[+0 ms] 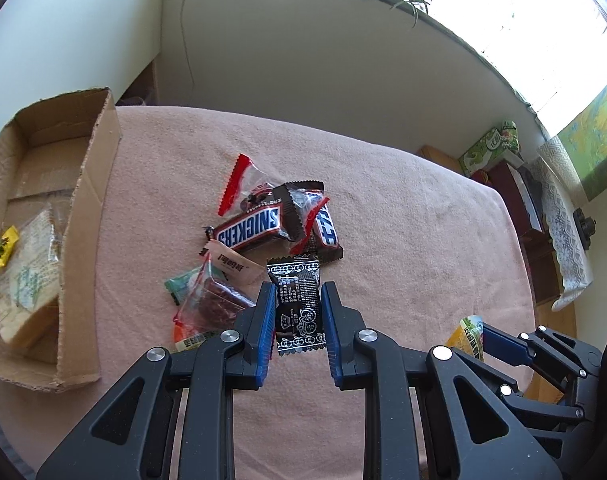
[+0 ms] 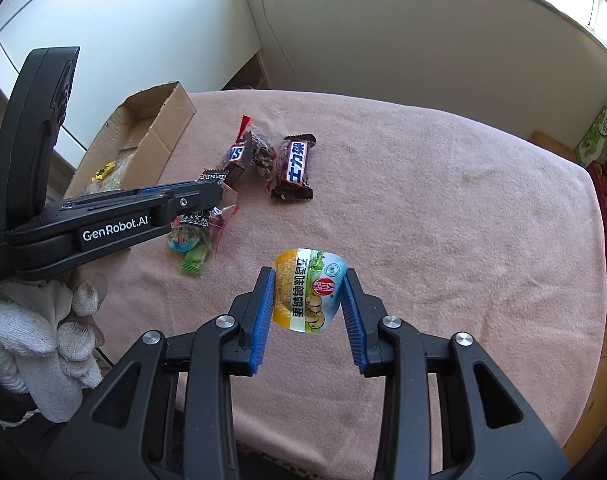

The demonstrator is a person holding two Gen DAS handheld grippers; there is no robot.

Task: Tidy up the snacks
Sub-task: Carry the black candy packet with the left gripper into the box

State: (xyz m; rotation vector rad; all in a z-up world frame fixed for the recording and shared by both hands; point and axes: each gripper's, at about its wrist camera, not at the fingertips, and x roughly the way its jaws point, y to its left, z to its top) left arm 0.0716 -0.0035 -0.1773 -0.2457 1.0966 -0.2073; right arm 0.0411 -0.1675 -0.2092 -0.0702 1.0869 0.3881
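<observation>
**Snack packets lifted in both claws above the pink bench**

Packets fill both claws. The left claw [image 1: 297, 308] is clamped on a black sachet [image 1: 299, 312] printed with white line drawings and small text, its crimped upper edge poking out past the blue pads. The right claw [image 2: 308, 294] is clamped on a rounded quail-egg pack [image 2: 308, 294] with a yellow side, a pale blue top, a red round logo and Chinese lettering; it bulges between the pads and hangs clear of the pink cloth [image 2: 443, 220] covering the bench. A white knitted glove [image 2: 31, 340] grips the left tool's handle.

Just beyond the black sachet lies the loose pile: a clear red-edged pouch of dark dried fruit [image 1: 213, 308] over a green wrapper [image 1: 179, 286], and a tan sachet [image 1: 231, 264]. Beyond these lie a Snickers bar [image 1: 249, 232], a second brown bar with blue-and-white Chinese lettering [image 1: 323, 236], and a clear red-trimmed pouch [image 1: 247, 184], all overlapping.

To the left stands an open cardboard box [image 1: 89, 200] holding a pale wrapped cake [image 1: 27, 280] and a small yellow sweet [image 1: 1, 250]. Far right, beyond the bench edge, sits a green carton [image 1: 489, 150].
</observation>
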